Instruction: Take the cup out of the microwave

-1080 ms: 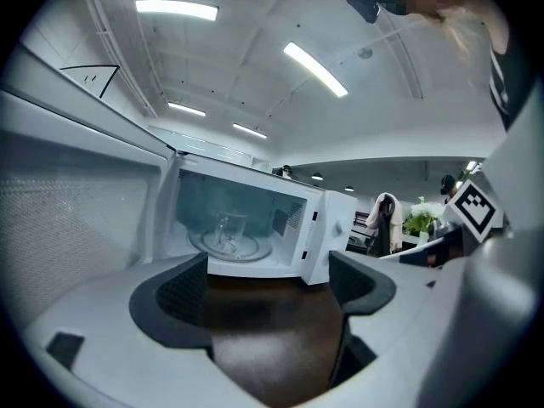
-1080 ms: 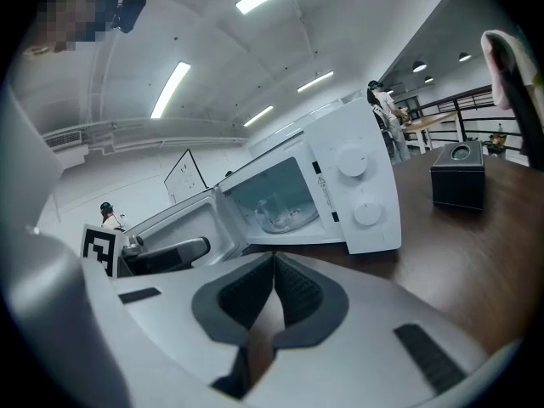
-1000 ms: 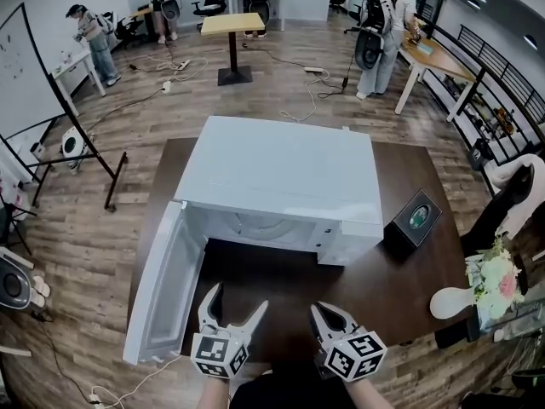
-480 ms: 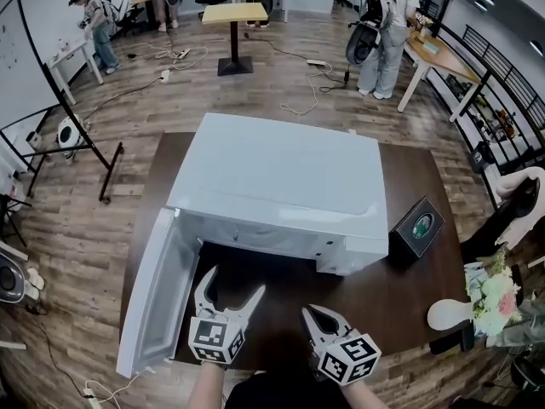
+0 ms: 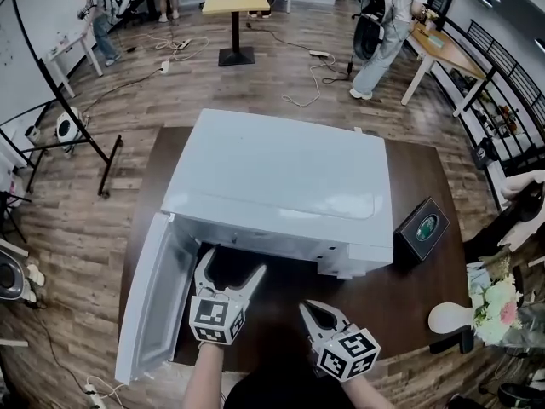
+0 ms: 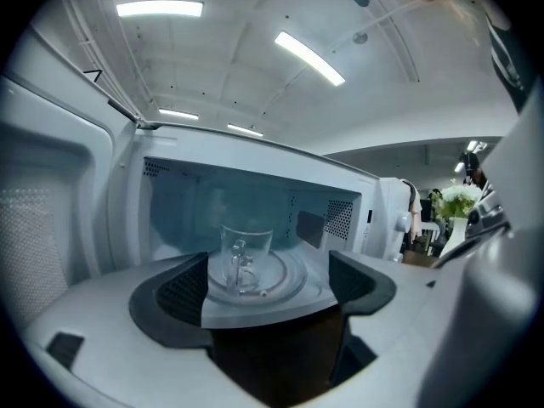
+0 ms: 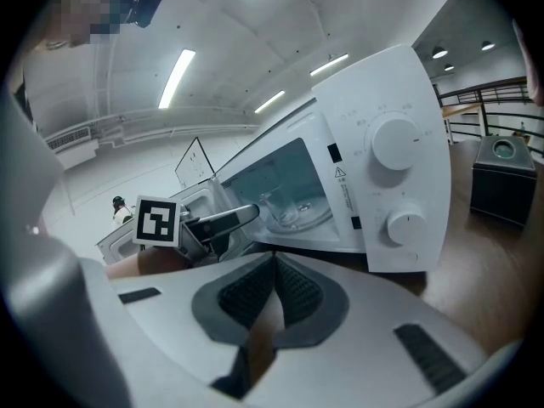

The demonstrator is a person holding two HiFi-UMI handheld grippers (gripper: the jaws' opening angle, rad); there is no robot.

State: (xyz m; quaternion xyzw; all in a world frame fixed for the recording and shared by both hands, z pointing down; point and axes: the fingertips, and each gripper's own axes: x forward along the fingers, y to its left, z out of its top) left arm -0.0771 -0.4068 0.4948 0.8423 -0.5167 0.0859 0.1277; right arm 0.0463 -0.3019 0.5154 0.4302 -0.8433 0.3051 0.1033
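Microwave: a white microwave sits on a dark brown table, its door swung wide open to the left
Cup: a clear glass cup with a handle stands upright on the glass turntable inside the oven, handle turned toward the opening; nothing is touching it
Left gripper: the left gripper hangs right at the mouth of the oven, pointed in at the cup; its jaws are spread wide with nothing between the pads, and from its own view the cup shows in the gap, farther in
Right gripper: the right gripper is held low over the table in front of the oven, to the right of the other and farther back from the opening; its jaws are pressed together, pad against pad, holding nothing
Control panel: two round white knobs, an upper knob and a lower knob, sit one above the other on the oven's right front, seen from the right gripper view
Beside the oven: a small black box with a green round mark on top lies on the table just right of the microwave
Table's right edge: a bunch of pale flowers shows there
Room beyond: wood floor, a yellow-topped stand table, and people standing at the far end
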